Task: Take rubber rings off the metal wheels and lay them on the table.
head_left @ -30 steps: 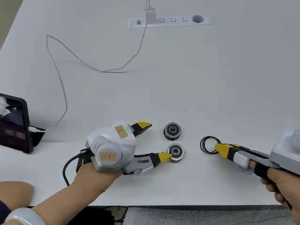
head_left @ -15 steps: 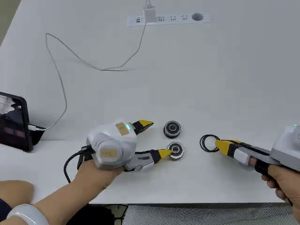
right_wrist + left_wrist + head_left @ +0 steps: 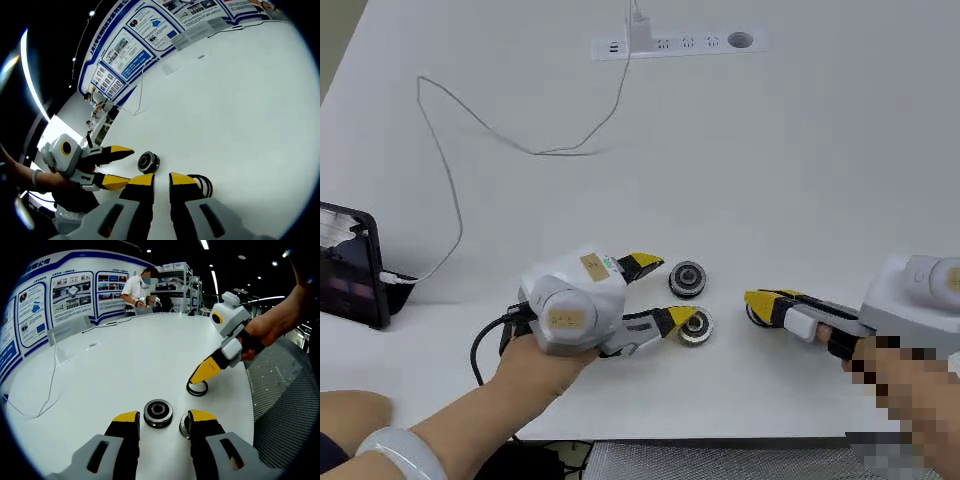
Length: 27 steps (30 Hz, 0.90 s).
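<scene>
In the head view, the white desk (image 3: pixel 800 150) carries two metal wheels side by side near its front edge. The farther wheel (image 3: pixel 688 279) lies just ahead of the nearer wheel (image 3: pixel 697 325). The left tongs (image 3: pixel 665 290) come in from the left with their yellow tips spread. One tip is near the farther wheel and the other is right at the nearer one. The right tongs (image 3: pixel 760 300) reach in from the right, and their tips lie over the black rubber rings (image 3: pixel 756 314), which rest on the desk apart from the wheels. A power strip (image 3: pixel 680 43) sits at the far edge. A grey cable (image 3: pixel 450 160) trails across the desk towards a dark phone (image 3: pixel 350 275) at the left.

In the left gripper view, the left tongs (image 3: pixel 165 417) stand spread and grip nothing. One metal wheel (image 3: pixel 158 412) lies flat on the desk just ahead of the gap. The other wheel (image 3: pixel 183 426) peeks out beside the inner edge of one jaw. Beyond, the right tongs (image 3: pixel 202 374) tip down onto the rubber rings (image 3: pixel 197 388). A person (image 3: pixel 137 287) stands at the far end of the desk.

In the right gripper view, the right tongs (image 3: pixel 162 180) are only slightly parted, with a thin strip of desk between them and nothing in their grip. The rubber rings (image 3: pixel 204 184) lie just beside one jaw. A wheel (image 3: pixel 148 161) lies ahead, and the spread left tongs (image 3: pixel 121 166) are beside it.
</scene>
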Available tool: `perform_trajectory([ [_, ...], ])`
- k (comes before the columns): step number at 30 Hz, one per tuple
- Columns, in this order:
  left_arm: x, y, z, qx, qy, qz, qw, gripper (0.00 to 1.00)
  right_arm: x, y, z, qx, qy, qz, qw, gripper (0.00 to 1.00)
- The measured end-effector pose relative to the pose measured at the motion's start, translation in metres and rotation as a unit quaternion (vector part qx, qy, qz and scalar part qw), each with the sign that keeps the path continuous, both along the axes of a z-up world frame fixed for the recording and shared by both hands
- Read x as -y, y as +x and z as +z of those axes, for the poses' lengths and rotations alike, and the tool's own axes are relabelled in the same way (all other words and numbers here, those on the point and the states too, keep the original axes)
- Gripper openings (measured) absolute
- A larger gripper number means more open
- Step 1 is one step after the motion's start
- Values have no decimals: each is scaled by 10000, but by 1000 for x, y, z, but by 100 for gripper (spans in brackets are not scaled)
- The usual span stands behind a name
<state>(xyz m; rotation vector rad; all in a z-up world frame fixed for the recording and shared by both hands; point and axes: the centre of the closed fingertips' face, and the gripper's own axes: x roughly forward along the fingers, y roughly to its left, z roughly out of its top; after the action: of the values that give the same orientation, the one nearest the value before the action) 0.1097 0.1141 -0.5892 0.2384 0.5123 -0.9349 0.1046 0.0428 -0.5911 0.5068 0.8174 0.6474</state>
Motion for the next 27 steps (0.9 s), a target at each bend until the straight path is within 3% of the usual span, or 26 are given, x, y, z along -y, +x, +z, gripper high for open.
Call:
perform_trajectory([
  [11, 5, 7, -7, -45, 168, -61, 9998, 31, -24, 7, 0, 3, 91, 181, 9998, 12],
  [27, 8, 13, -11, -66, 306, -52, 9995, 20, -35, 14, -4, -83, 205, 198, 9996, 13],
])
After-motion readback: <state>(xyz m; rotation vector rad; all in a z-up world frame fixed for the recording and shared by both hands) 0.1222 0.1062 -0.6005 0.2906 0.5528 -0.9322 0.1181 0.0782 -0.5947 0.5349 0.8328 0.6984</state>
